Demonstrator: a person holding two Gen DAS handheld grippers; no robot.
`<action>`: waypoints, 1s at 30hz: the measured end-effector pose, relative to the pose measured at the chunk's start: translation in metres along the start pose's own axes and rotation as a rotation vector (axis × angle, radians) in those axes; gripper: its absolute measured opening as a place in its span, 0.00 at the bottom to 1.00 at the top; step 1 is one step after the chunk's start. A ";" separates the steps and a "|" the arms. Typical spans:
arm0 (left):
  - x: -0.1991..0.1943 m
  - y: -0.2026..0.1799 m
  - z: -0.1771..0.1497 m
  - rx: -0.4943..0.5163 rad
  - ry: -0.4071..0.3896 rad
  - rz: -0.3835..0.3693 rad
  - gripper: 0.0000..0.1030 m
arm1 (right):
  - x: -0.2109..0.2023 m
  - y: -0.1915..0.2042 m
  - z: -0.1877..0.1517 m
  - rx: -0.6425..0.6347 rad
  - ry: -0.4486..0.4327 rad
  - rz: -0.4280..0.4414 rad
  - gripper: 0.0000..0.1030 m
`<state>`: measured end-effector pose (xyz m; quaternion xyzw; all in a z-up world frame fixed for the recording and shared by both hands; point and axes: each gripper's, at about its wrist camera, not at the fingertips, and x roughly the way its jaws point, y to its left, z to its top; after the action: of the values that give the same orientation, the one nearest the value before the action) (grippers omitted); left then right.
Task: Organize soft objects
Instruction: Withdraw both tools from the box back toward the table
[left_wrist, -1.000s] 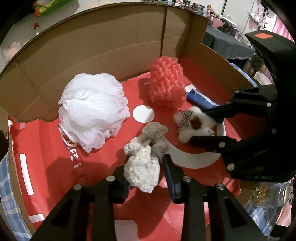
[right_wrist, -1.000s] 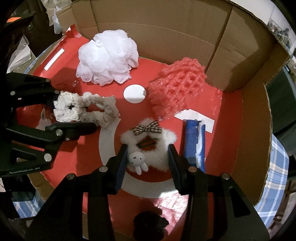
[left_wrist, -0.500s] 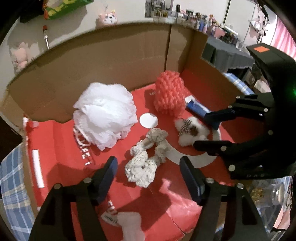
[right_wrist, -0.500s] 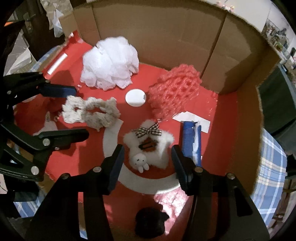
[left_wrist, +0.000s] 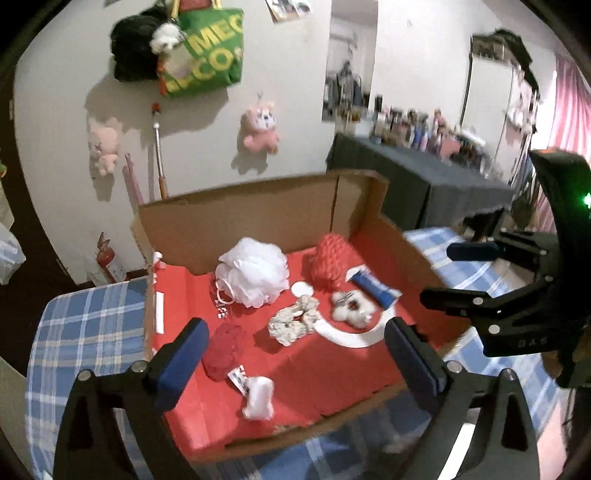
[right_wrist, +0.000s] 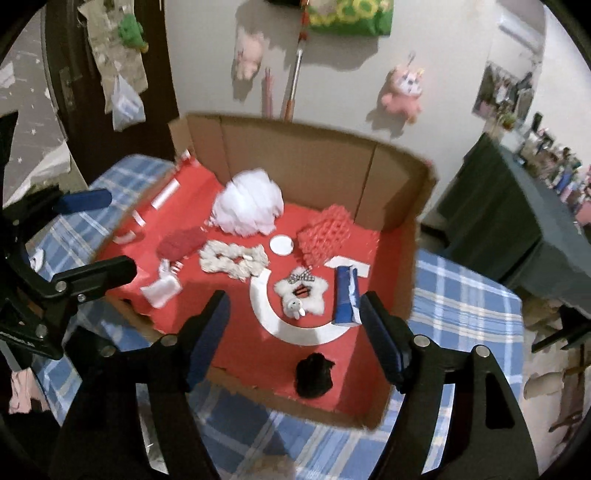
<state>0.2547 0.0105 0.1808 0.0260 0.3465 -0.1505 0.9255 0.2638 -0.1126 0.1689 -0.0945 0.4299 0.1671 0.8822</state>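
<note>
Both tools hang above the cardboard box (right_wrist: 391, 177), clear of its contents; the step in hand reads as a release just finished, with the pieces laid out on the red floor. Left to right in the right wrist view: the left gripper (right_wrist: 94, 230) stands over the box's left edge, jaws having just been opening, now spread wide with nothing between them. Below it lie a small white plush (right_wrist: 161, 289) and a dark red puff (right_wrist: 181, 240) at the near-left corner. Next comes the cream scrunchie (right_wrist: 233, 259), then the white mesh pouf (right_wrist: 248, 207) against the back wall. Centre-right sits the coral foam net (right_wrist: 325, 236), with the white fluffy star (right_wrist: 302, 291) just in front and the blue tube (right_wrist: 346, 295) beside it. A black clump (right_wrist: 313, 374) rests at the near lip. The right gripper (right_wrist: 295, 336) has also just been opening, jaws moderately apart and empty, framing the star from above without touching. Sorting looks well along (whether anything remains outside the box cannot be told). A next move would likely call for a descent onto one chosen piece, jaws straddling it. Room: the floor's middle and near-right are open; the back and right walls rise high, the near lip is low and ragged, so approach from the front looks easiest. The blue plaid cloth (right_wrist: 465, 314) surrounds the box.
</note>
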 end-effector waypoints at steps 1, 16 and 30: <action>-0.006 -0.001 0.000 -0.006 -0.020 0.006 0.96 | -0.015 0.003 -0.003 0.008 -0.026 -0.003 0.71; -0.128 -0.033 -0.050 -0.048 -0.296 0.023 1.00 | -0.145 0.055 -0.069 -0.008 -0.334 -0.051 0.85; -0.169 -0.057 -0.128 -0.044 -0.406 0.095 1.00 | -0.181 0.105 -0.161 0.012 -0.498 -0.172 0.88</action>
<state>0.0360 0.0196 0.1969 -0.0086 0.1547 -0.1013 0.9827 0.0030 -0.1039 0.2112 -0.0814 0.1909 0.1072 0.9723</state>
